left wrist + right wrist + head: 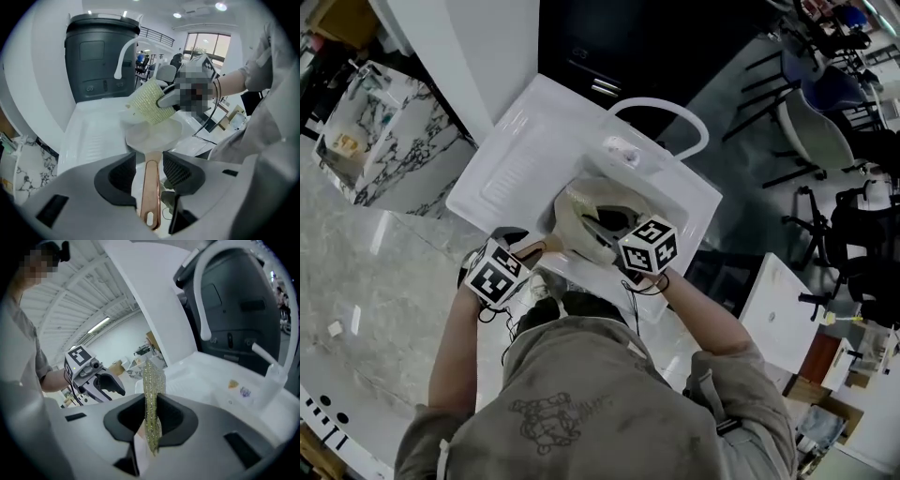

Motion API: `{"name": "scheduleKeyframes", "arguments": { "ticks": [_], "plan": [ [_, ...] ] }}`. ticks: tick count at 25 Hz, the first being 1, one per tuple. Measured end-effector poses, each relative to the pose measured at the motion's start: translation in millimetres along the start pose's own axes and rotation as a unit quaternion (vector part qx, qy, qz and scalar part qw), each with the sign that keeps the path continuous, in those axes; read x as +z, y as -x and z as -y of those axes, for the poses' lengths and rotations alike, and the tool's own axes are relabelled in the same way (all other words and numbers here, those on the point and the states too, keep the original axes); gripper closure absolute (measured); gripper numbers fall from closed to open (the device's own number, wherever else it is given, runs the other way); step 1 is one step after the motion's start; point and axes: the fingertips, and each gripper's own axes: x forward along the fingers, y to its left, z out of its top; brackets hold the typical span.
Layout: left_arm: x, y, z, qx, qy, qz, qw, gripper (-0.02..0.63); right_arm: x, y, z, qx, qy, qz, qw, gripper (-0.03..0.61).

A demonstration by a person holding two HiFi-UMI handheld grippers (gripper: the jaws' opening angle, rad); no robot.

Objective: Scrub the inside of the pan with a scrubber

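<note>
A cream pan (581,217) sits tilted in the white sink (694,202). Its copper handle (151,187) runs back between the jaws of my left gripper (149,171). Those jaws stand apart, with a thin gap on each side of the handle. My right gripper (151,413) is shut on a flat yellow-green scrubber (153,390) that stands on edge between its pads. In the left gripper view the scrubber (149,101) hangs just above the pan (152,136). In the head view my left gripper (530,251) is at the pan's near left and my right gripper (614,232) is over the pan.
A ribbed drainboard (511,164) lies left of the basin, and a white arched faucet (675,117) rises behind it. A dark cabinet (98,61) stands beyond the sink. A marbled block (380,141) is at the far left, and chairs (825,112) are at the right.
</note>
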Motion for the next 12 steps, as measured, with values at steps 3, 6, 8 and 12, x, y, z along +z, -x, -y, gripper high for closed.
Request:
{"name": "scheduleKeyframes", "arguments": {
  "ticks": [3,6,8,12],
  "plan": [
    [20,15,-6,0.026,-0.008,0.032,0.9991,0.448,36,19,-10,-0.037,0.054,0.056,0.996,0.508],
    [46,39,-3,0.042,-0.009,0.086,0.9954,0.479,65,41,-22,-0.067,0.085,0.101,0.989,0.508],
    [65,57,0,0.054,-0.014,0.125,0.9906,0.48,83,57,-30,-0.083,0.097,0.126,0.984,0.508],
    [101,95,3,0.095,-0.028,0.194,0.9761,0.521,114,87,-52,-0.111,0.128,0.167,0.971,0.508]
  ]
}}
